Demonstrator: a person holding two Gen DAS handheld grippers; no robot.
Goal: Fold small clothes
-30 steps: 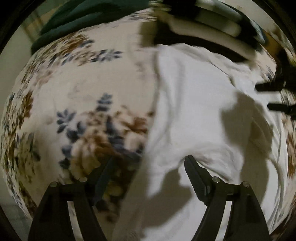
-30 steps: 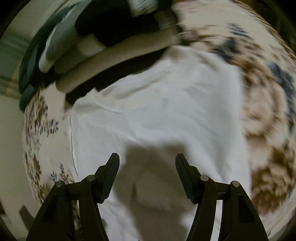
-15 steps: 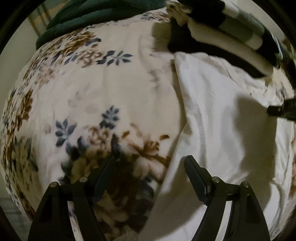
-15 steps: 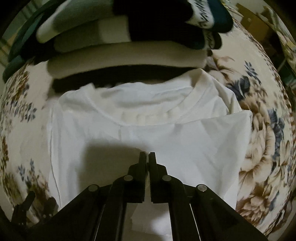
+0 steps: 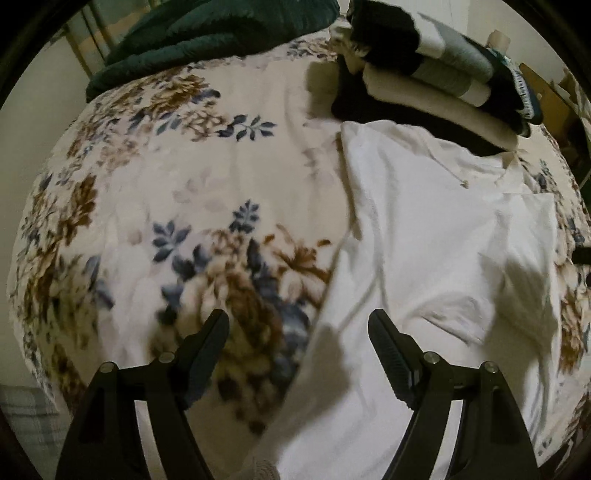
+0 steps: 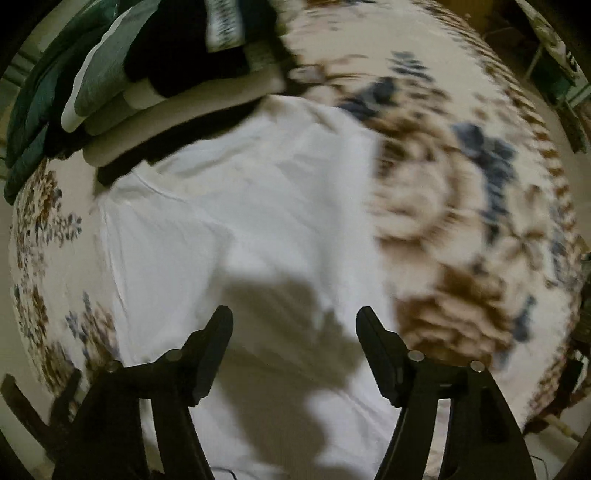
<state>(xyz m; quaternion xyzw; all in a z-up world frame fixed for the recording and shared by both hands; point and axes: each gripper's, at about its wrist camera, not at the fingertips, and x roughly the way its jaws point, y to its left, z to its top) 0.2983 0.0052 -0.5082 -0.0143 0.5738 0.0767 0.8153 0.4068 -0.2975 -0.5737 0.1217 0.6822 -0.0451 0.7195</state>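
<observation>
A: Where do the tongs stand?

B: The left gripper (image 5: 297, 338) hangs over the bed with its jaws spread wide and nothing between them. Its right finger (image 5: 388, 354) is above the shirt's (image 5: 436, 229) left edge, its left finger (image 5: 207, 347) above the floral blanket (image 5: 184, 184).

A: And the other one?

B: The right gripper (image 6: 294, 341) points down at the shirt (image 6: 236, 229). Its jaws are opening and grasp nothing; white cloth shows in the gap, lying flat beneath them and not pinched.

A: So the shirt lies free?

B: Yes. It is spread on the blanket (image 6: 461, 206), partly folded, with a flap laid over its right part in the left view. In the left view it fills the right half, running from under the right finger up toward the pile; in the right view it lies directly below and ahead of the fingers, whose shadow falls on it.

A: What sits past it?

B: A pile (image 5: 443, 85) of folded clothes, black, beige and grey, touches the shirt's far edge. Further left, a dark green blanket (image 5: 207, 33) lies bunched at the head of the bed. The right view is blurred.
</observation>
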